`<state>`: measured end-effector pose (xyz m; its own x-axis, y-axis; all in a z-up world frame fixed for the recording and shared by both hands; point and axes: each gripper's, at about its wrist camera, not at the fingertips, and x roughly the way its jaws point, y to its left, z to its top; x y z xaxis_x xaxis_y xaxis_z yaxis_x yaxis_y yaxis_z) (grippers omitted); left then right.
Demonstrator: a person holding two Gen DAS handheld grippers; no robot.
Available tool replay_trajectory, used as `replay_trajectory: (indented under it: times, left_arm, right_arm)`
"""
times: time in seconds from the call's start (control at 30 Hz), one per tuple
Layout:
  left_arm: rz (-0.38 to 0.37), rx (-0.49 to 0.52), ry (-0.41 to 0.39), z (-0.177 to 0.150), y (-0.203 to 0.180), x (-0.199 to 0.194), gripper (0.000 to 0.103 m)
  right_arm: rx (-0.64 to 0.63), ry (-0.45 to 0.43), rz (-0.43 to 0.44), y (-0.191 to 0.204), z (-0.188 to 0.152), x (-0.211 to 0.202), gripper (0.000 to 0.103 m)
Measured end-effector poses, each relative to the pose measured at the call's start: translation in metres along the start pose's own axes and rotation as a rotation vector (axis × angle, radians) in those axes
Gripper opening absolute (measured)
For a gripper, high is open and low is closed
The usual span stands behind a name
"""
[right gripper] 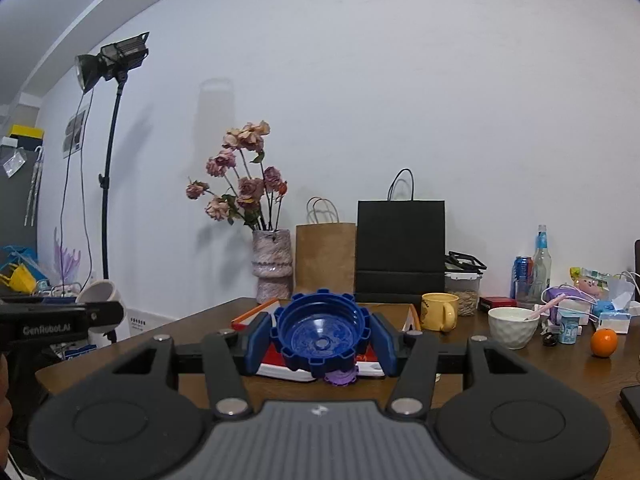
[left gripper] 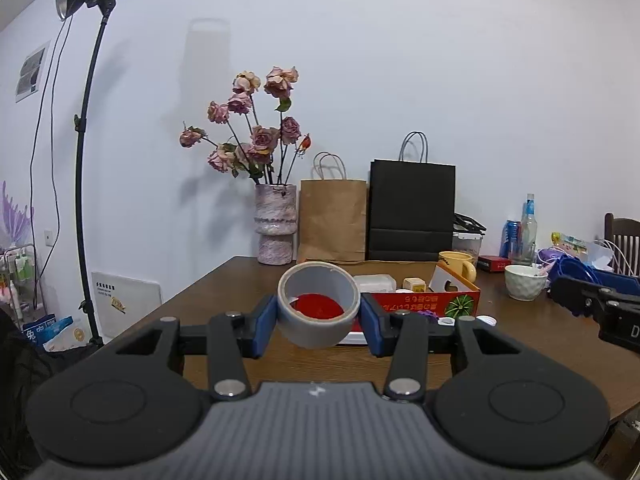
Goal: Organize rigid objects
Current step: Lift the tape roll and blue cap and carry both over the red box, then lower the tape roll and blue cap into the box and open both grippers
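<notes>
My left claw [left gripper: 319,322] pinches the grey tape roll [left gripper: 318,306] across its stiff, light rim; right claw [right gripper: 320,342] clamps the hard blue toothed lid [right gripper: 320,334].

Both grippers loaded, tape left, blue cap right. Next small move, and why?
Probably carry the left gripper forward and lower the grey tape roll toward the open red cardboard box. The roll is clamped above the table, the box lies just ahead. The right gripper can hold its blue toothed cap meanwhile.

Matt grey tape roll [left gripper: 318,304], glossy plastic cap [right gripper: 320,334]
</notes>
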<state>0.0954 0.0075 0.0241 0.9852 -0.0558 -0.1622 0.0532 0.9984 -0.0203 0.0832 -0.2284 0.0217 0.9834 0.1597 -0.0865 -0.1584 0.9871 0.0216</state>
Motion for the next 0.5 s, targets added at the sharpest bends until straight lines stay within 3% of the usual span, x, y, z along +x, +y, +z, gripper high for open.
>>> replay_trajectory:
  times: [0.3,0.5]
  left_arm:
    - [-0.006,0.012,0.023,0.008,-0.002,0.048,0.045]
    - [-0.057,0.005,0.049,0.039,-0.002,0.116,0.045]
  right_arm:
    - [0.027,0.056,0.030,-0.012,-0.008,0.047,0.053]
    - [0.015,0.065,0.110,-0.019,0.025,0.114,0.053]
